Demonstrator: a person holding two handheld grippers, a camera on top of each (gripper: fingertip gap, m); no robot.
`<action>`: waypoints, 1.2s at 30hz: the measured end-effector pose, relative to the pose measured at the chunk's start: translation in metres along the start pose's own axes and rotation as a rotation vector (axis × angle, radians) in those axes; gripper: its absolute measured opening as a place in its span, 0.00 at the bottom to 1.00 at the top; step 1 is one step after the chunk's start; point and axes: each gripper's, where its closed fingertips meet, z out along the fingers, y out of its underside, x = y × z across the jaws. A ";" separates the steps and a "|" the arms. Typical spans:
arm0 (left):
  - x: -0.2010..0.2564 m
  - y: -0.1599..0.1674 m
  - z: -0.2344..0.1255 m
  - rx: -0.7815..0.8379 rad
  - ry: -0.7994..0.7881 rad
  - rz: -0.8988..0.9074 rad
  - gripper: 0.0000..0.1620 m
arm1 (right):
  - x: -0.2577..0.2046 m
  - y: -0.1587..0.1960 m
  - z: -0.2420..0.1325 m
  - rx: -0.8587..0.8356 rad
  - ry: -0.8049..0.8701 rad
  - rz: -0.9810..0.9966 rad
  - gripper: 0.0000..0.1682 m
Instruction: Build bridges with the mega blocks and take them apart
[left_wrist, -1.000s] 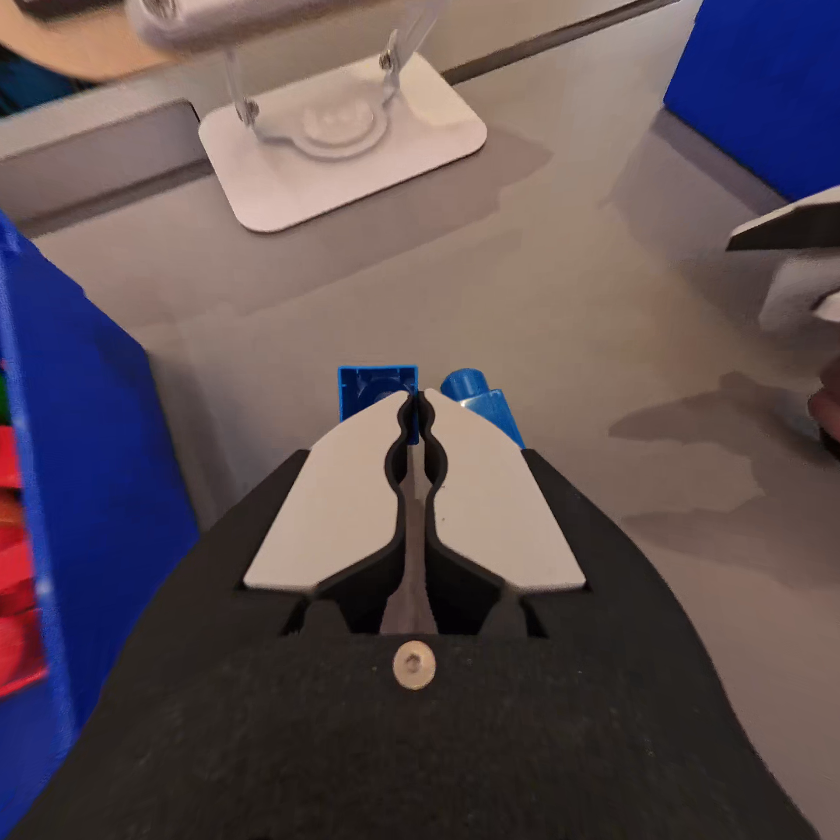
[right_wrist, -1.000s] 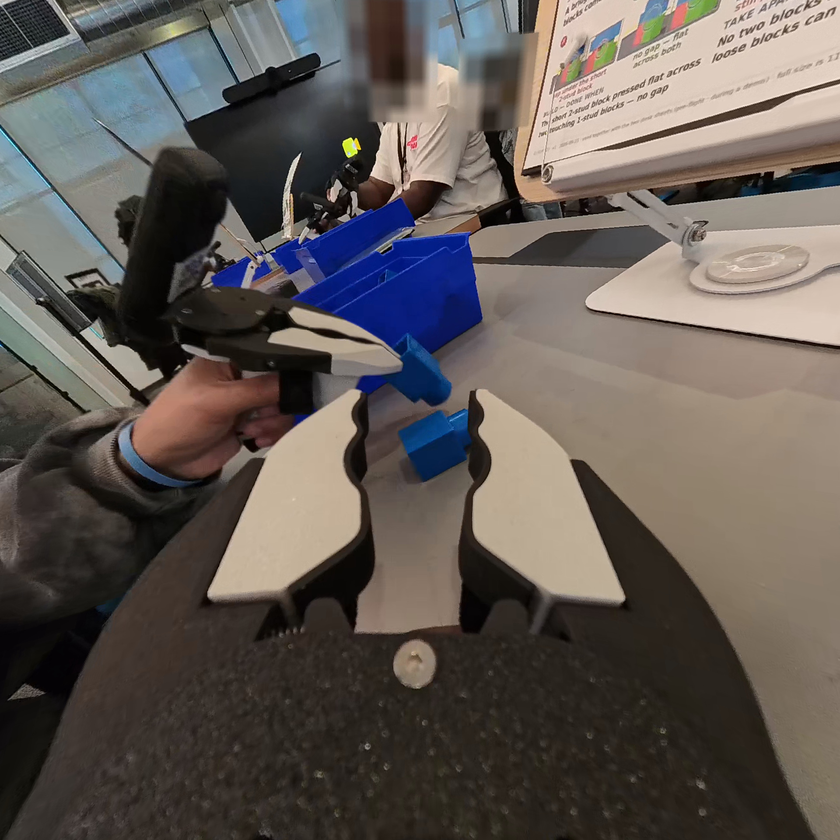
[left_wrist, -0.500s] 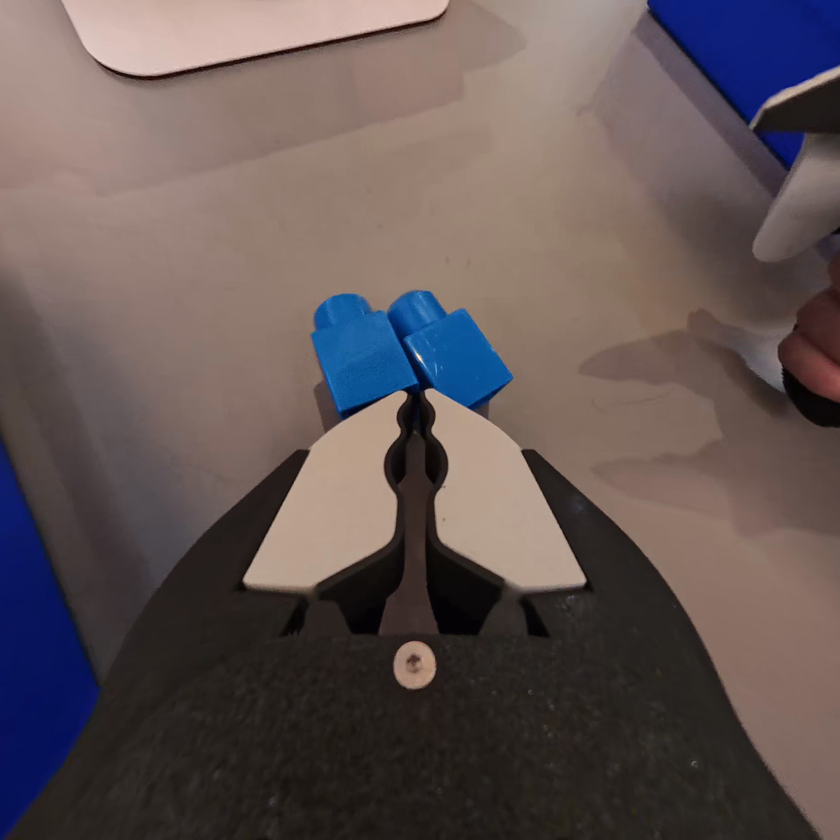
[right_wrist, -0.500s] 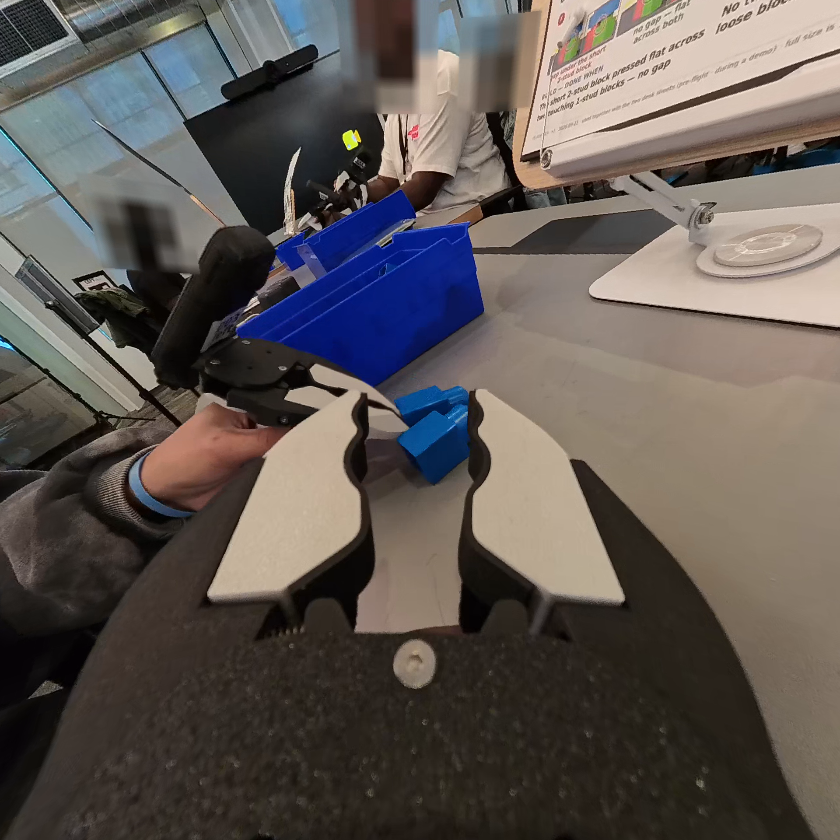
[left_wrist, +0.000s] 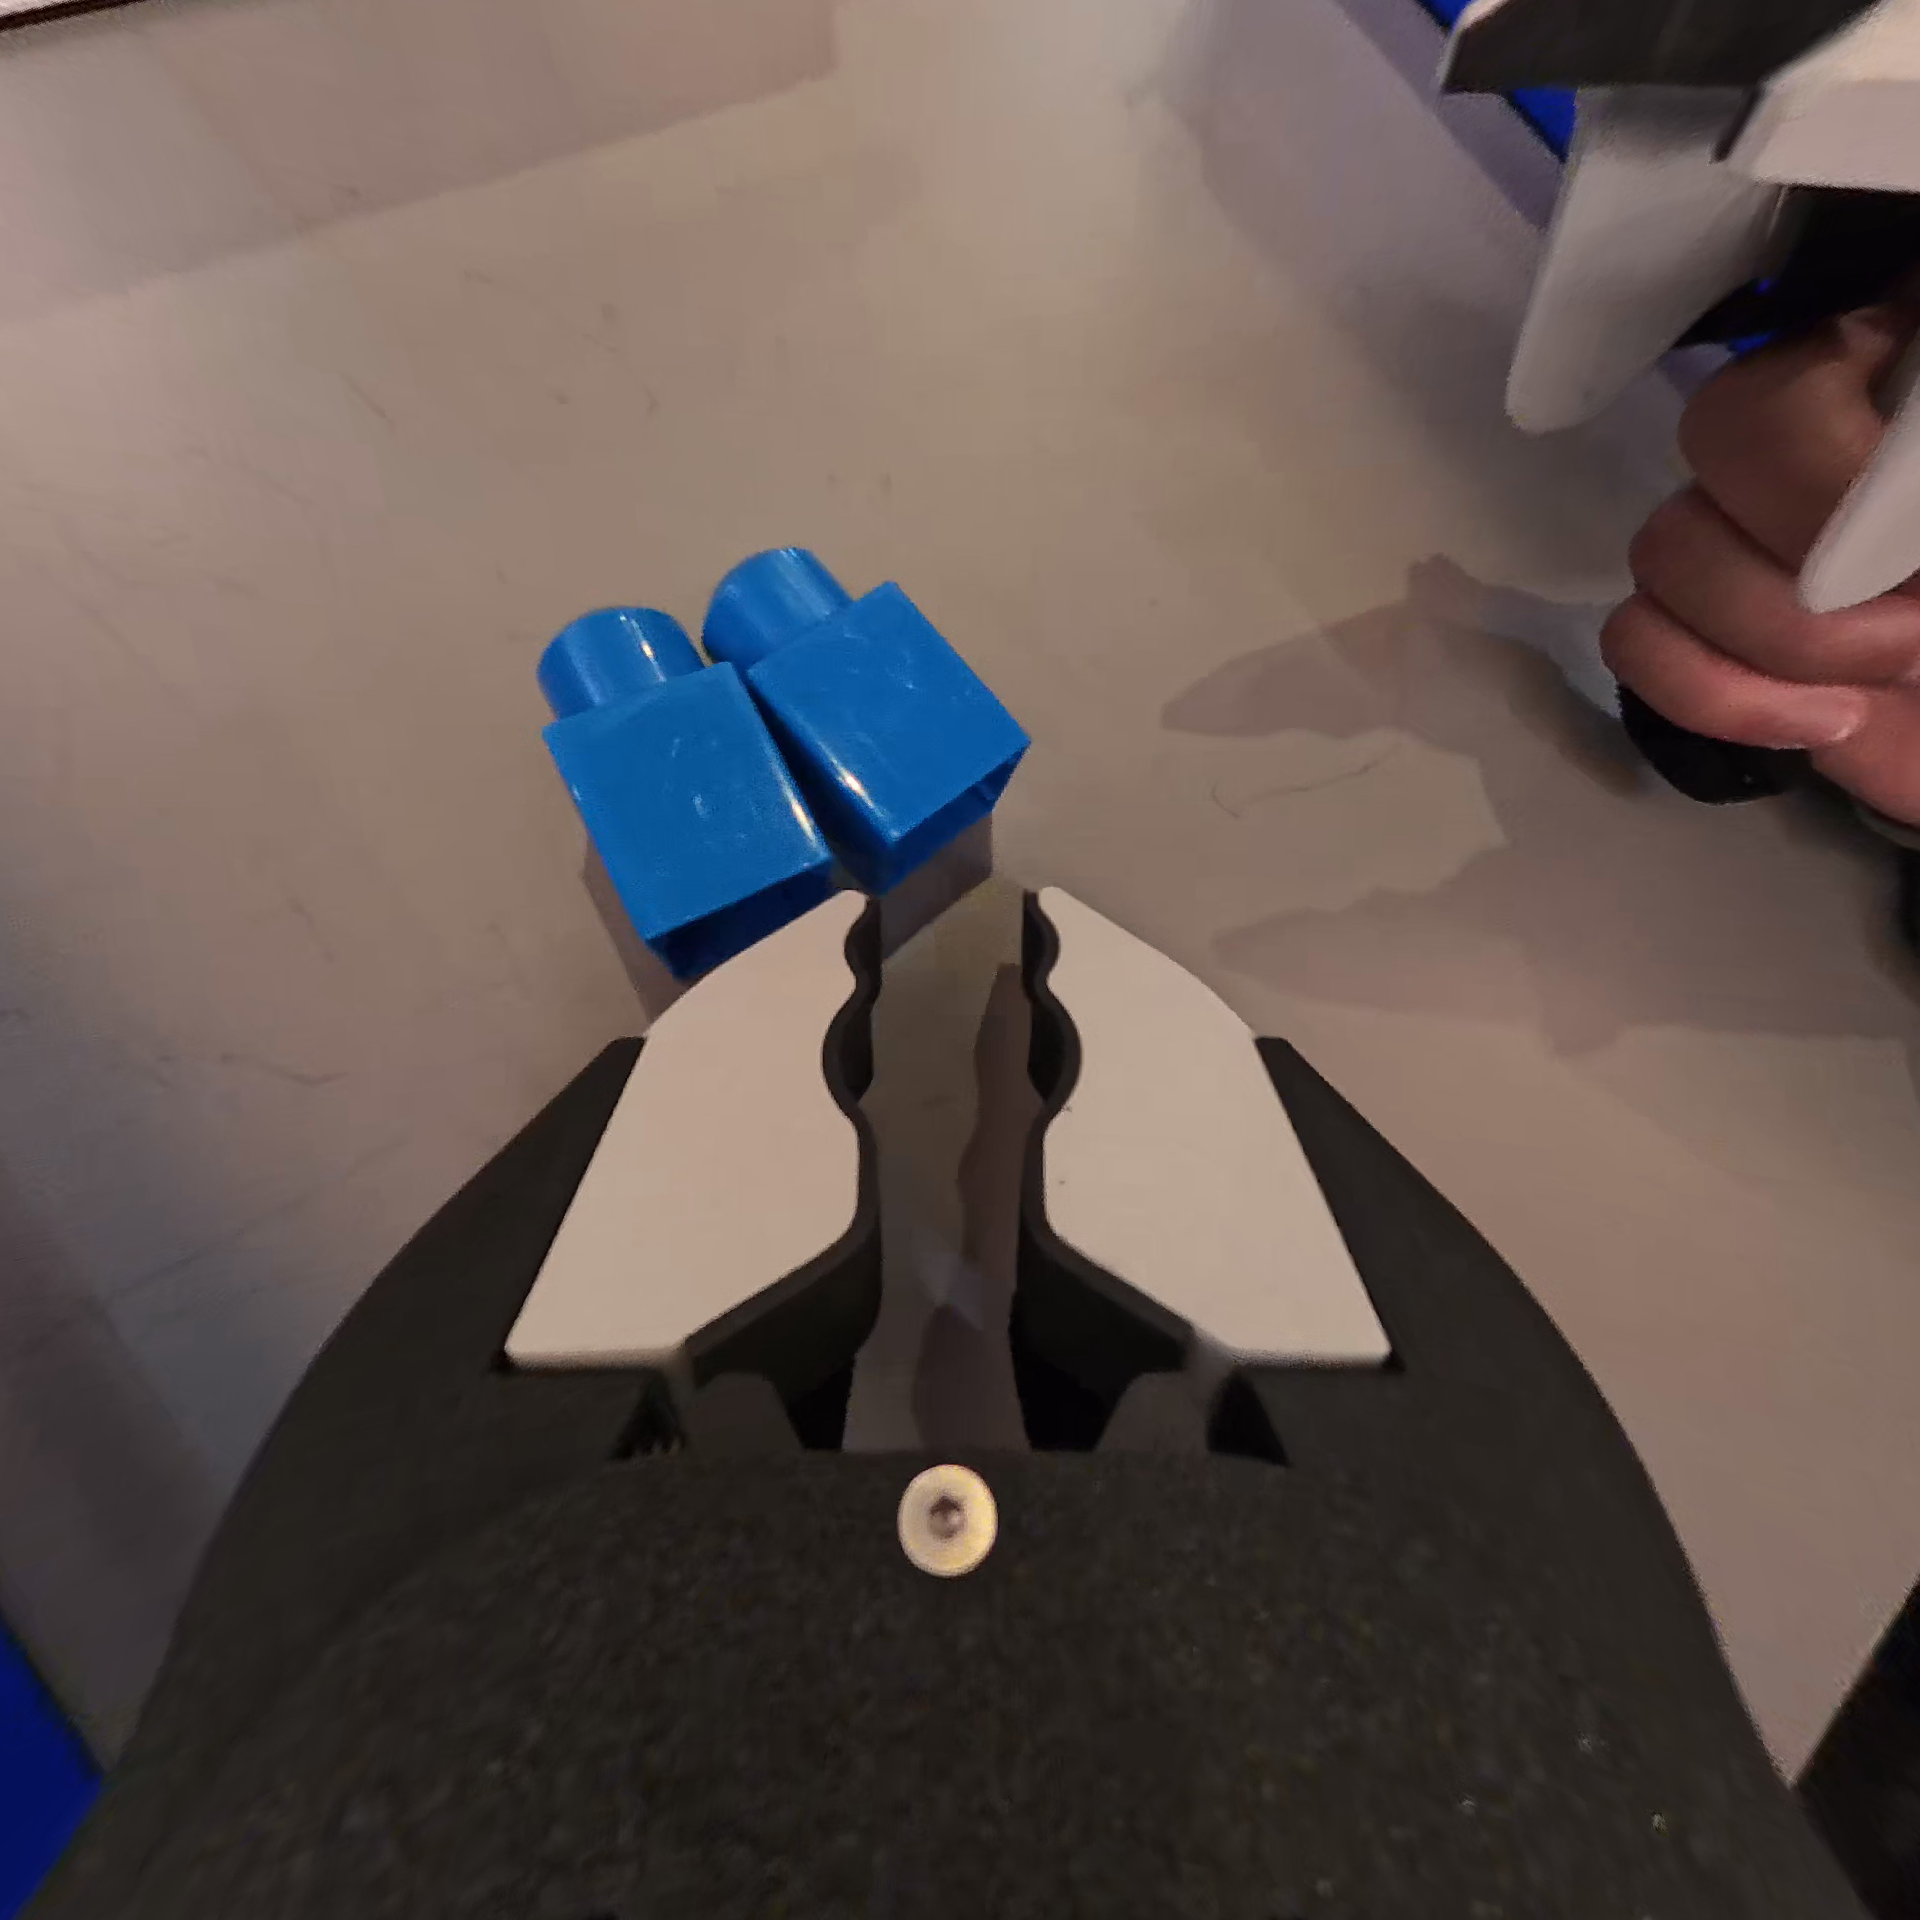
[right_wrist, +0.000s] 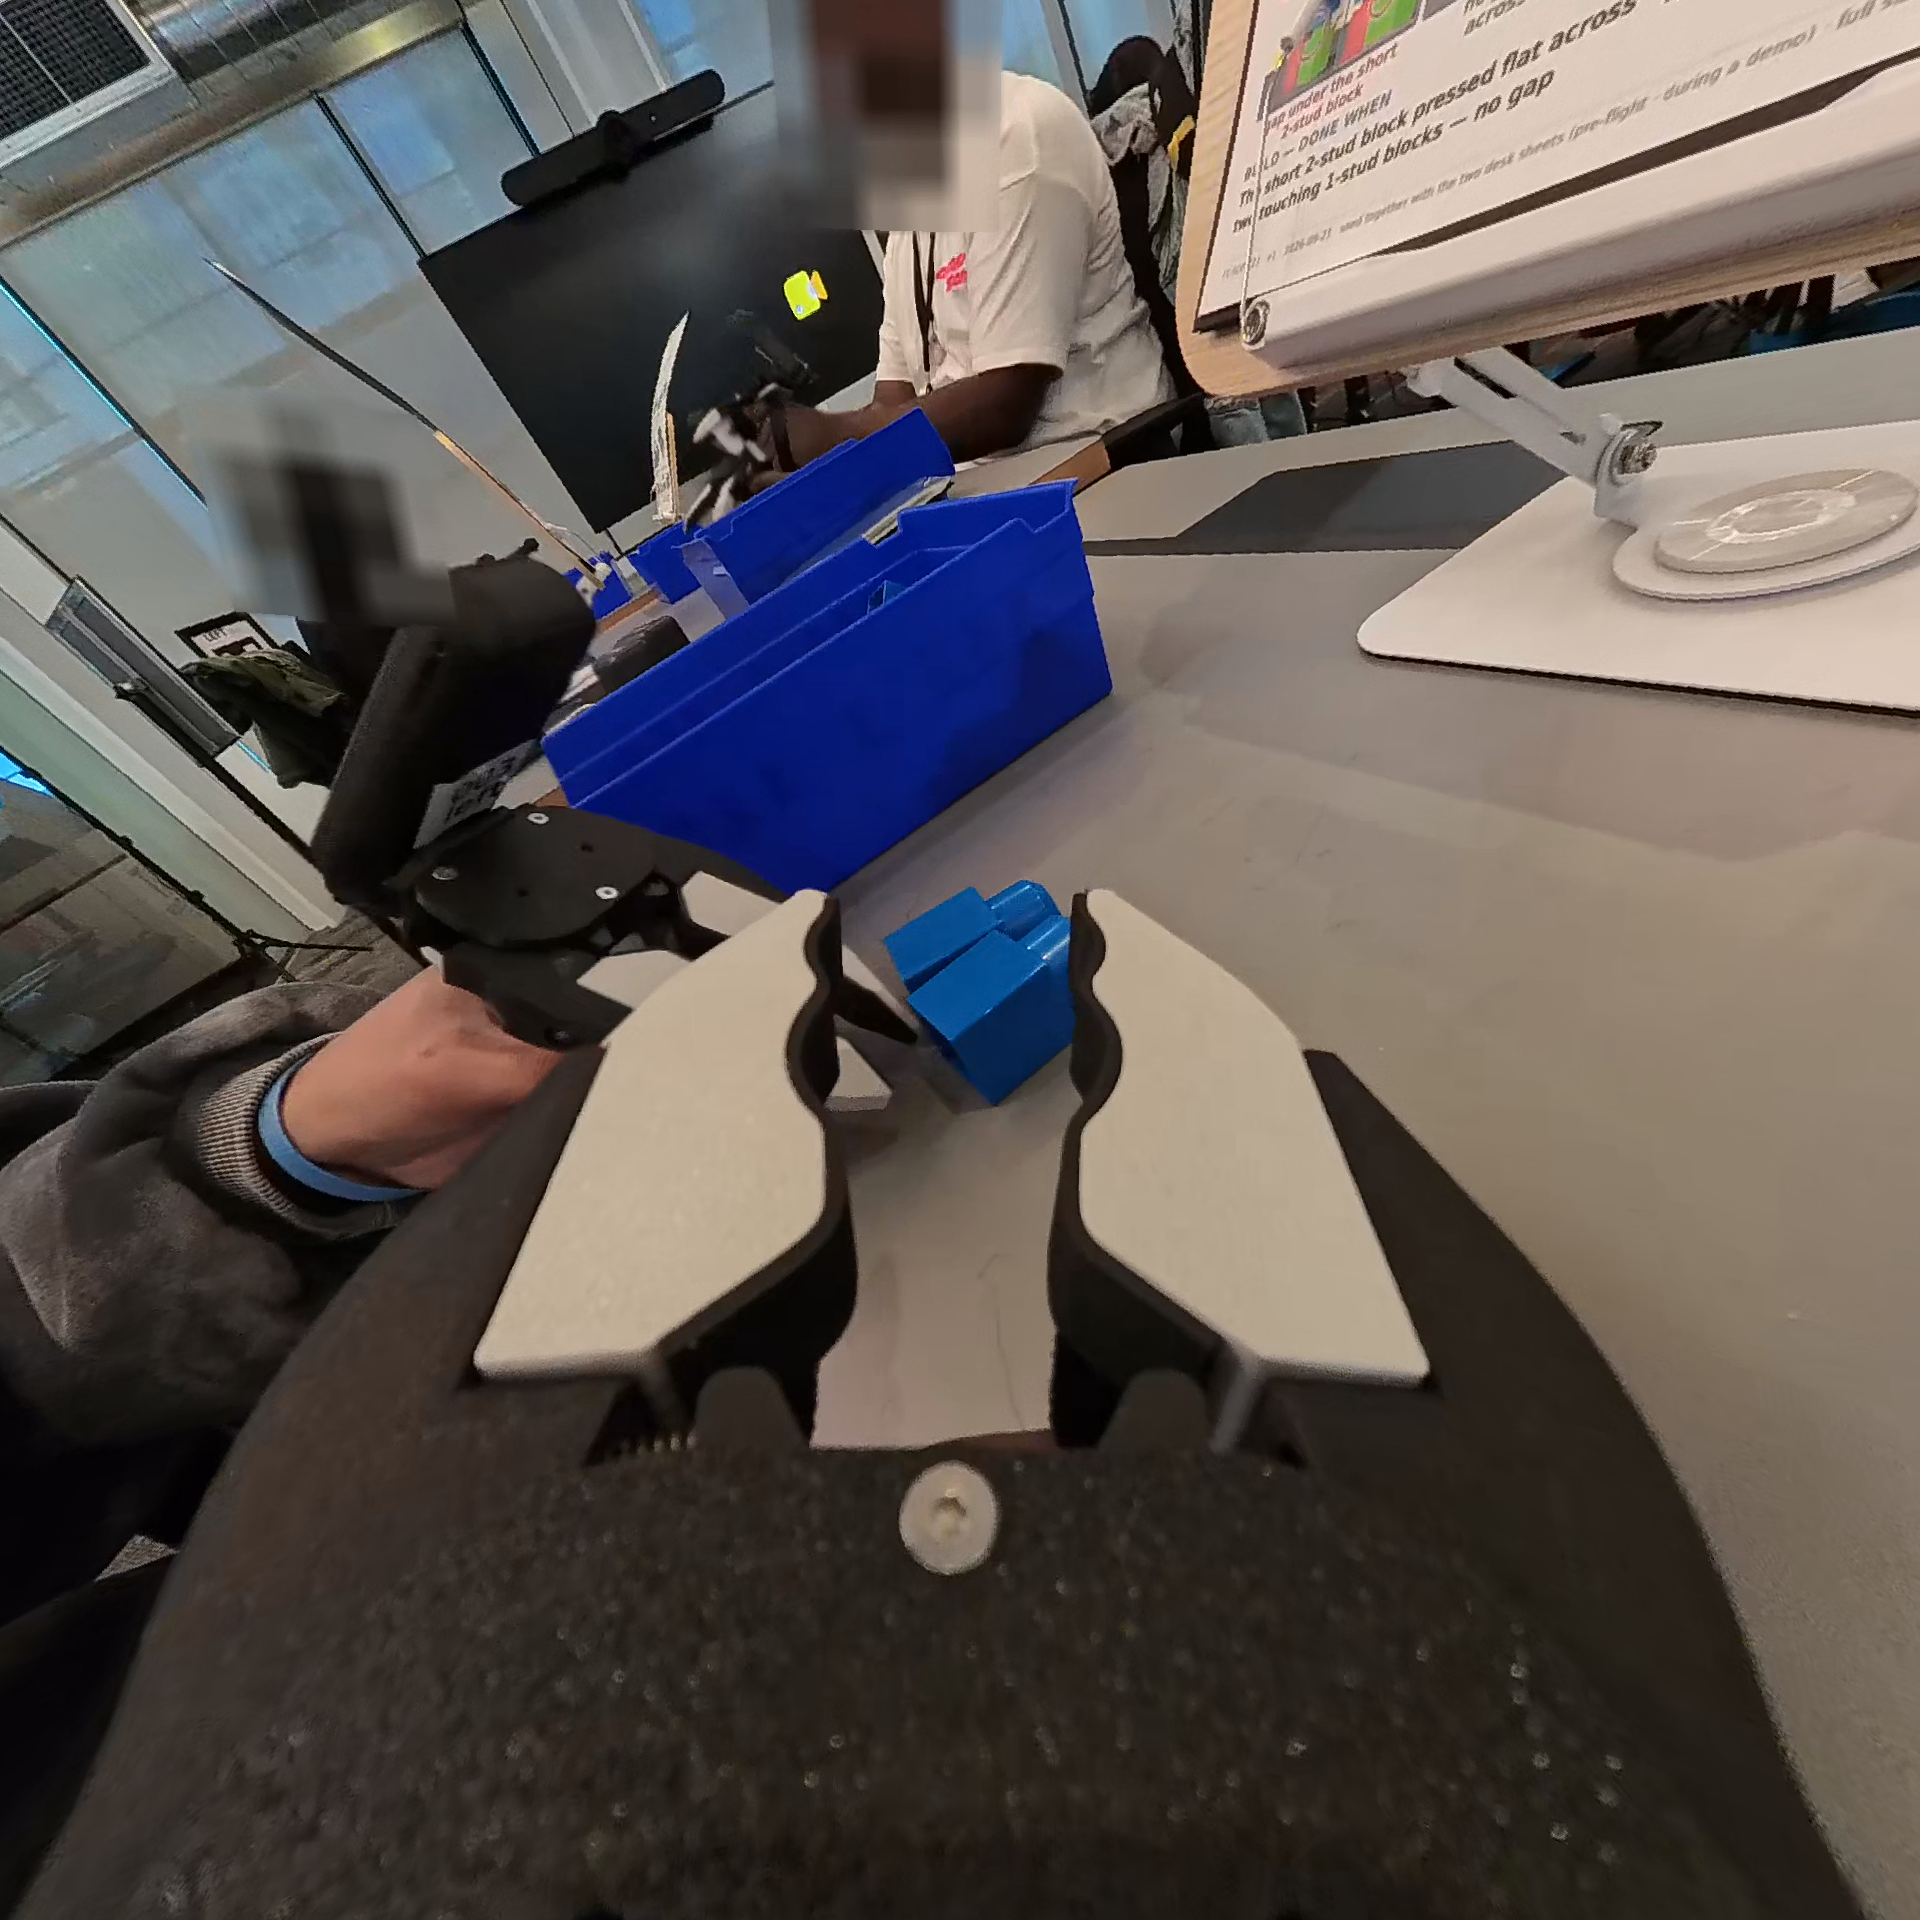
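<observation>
Two blue one-stud mega blocks lie on their sides on the grey tabletop (left_wrist: 1143, 436), touching along one flank, studs pointing away from the left wrist camera. In the left wrist view the left block (left_wrist: 681, 800) sits just ahead of the left gripper (left_wrist: 951, 914), and the right block (left_wrist: 883, 717) leans against it, hollow base toward the camera. The left gripper's jaws stand slightly apart with bare tabletop between them; it holds nothing, and its left fingertip (left_wrist: 821, 935) is just beside the near block's base edge, contact not determinable. In the right wrist view the right gripper (right_wrist: 951, 914) has its jaws spread wide and empty; both blocks appear between its fingertips, though farther off, the nearer block (right_wrist: 987, 1023) in front of the other (right_wrist: 940, 930). A hand (right_wrist: 457, 1081) in a grey sleeve grips the left gripper's handle. A blue bin (right_wrist: 842, 727) stands beyond the blocks, and a white stand base (right_wrist: 1621, 613) lies well apart at right.
</observation>
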 end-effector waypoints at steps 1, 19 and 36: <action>0.003 0.000 -0.002 0.004 0.007 0.006 0.17 | 0.000 0.000 0.000 0.000 0.000 0.002 0.25; -0.134 0.052 -0.186 0.022 -0.443 -0.140 0.47 | 0.002 0.006 0.006 -0.033 0.022 -0.040 0.25; -0.214 0.039 -0.130 -0.265 -0.509 -0.289 0.39 | -0.001 0.004 0.002 -0.019 0.009 -0.026 0.25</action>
